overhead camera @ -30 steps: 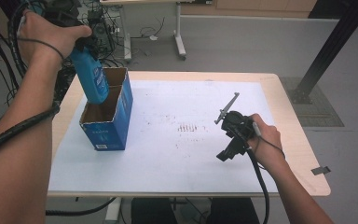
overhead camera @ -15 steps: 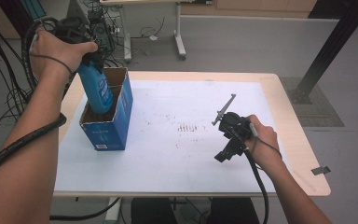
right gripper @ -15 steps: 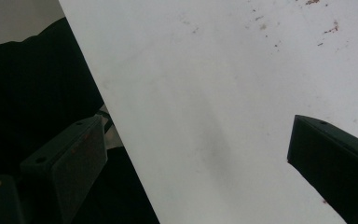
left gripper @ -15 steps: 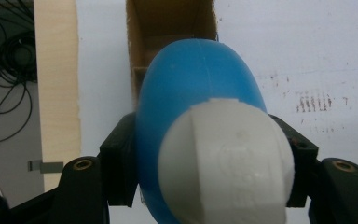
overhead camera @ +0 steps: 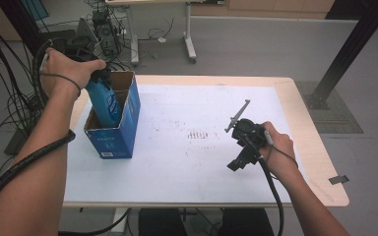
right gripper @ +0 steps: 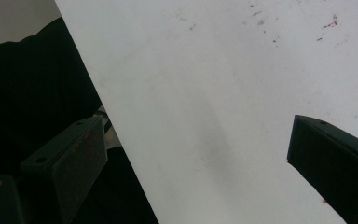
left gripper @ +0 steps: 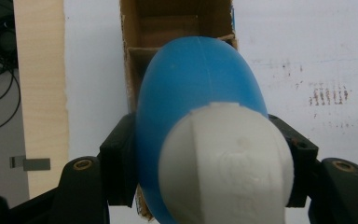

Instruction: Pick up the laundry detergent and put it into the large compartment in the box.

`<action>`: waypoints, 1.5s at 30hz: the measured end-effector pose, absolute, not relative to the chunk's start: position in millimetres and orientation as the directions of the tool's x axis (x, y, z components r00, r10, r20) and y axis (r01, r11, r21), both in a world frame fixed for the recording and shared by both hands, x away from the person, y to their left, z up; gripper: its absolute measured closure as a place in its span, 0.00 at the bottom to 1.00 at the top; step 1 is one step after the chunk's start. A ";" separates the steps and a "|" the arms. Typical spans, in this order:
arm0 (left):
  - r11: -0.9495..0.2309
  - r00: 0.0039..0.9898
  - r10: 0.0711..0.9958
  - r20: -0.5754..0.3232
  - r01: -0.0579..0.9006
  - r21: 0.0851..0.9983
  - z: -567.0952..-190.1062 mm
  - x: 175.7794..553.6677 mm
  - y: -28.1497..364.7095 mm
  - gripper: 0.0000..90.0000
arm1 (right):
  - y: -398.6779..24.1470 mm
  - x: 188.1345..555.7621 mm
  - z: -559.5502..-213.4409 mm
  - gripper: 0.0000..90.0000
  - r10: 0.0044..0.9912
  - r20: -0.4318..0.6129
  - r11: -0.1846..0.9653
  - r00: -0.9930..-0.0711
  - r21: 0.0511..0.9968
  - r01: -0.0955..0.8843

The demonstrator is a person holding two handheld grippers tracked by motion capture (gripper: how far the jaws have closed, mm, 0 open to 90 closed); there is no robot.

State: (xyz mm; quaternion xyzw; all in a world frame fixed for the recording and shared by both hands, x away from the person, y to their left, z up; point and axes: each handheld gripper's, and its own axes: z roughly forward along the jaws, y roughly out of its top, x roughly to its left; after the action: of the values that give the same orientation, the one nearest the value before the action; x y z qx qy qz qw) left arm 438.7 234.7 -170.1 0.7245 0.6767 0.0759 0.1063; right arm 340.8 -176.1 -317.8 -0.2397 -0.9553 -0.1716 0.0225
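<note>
Here the left gripper [left gripper: 205,154] clamps its black jaws on either flank of a smooth blue plastic bottle [left gripper: 191,93] with a domed white cap [left gripper: 223,168]. Its own view looks straight down the bottle: the glossy, egg-shaped blue body swells below the matte, faceted cap, and past it lies the open mouth of a corrugated cardboard box [left gripper: 177,23], brown inside, with a raw-edged divider across it. The high view gives the side profile instead: the bottle [overhead camera: 106,101] stands nearly upright, its lower part sunk into the box [overhead camera: 115,132], whose outer walls are printed blue, while the left hand [overhead camera: 69,69] and left gripper [overhead camera: 98,73] sit directly above it.

The right gripper [right gripper: 196,154] has its jaws spread wide with nothing between them; its view shows two flat, rectangular black pads over a matte white sheet [right gripper: 223,93] flecked with small reddish-brown marks, and a dark area beyond the sheet's edge. From above, the right gripper [overhead camera: 243,147] rests well apart from the box, held by the right hand [overhead camera: 275,147] over the white-covered wooden table [overhead camera: 305,123], with a thin grey rod [overhead camera: 237,115] sticking out from its top.
</note>
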 end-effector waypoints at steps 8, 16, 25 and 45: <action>-0.057 0.067 0.997 -0.032 0.967 0.249 -187.4 437.5 235.7 0.42 | -176.2 340.1 -319.6 0.05 0.449 0.126 0.826 -0.885 0.318 0.465; -0.050 0.063 0.997 -0.047 0.970 0.236 -202.2 436.5 238.3 0.42 | -174.3 339.2 -321.3 0.05 0.448 0.128 0.828 -0.885 0.314 0.464; -0.046 0.057 0.997 -0.044 0.975 0.219 -221.4 436.1 240.2 0.42 | -172.4 338.6 -322.3 0.05 0.448 0.129 0.830 -0.885 0.309 0.465; -0.041 0.051 0.997 -0.049 0.982 0.182 -253.6 438.4 238.2 0.42 | -171.9 337.9 -324.4 0.05 0.451 0.132 0.827 -0.883 0.310 0.469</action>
State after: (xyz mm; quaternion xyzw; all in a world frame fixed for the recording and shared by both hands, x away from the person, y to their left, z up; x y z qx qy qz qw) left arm 438.4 238.2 -253.6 0.7200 0.6875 0.0453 0.0834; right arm 337.9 -171.9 -324.4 -0.2406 -0.9554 -0.1689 0.0267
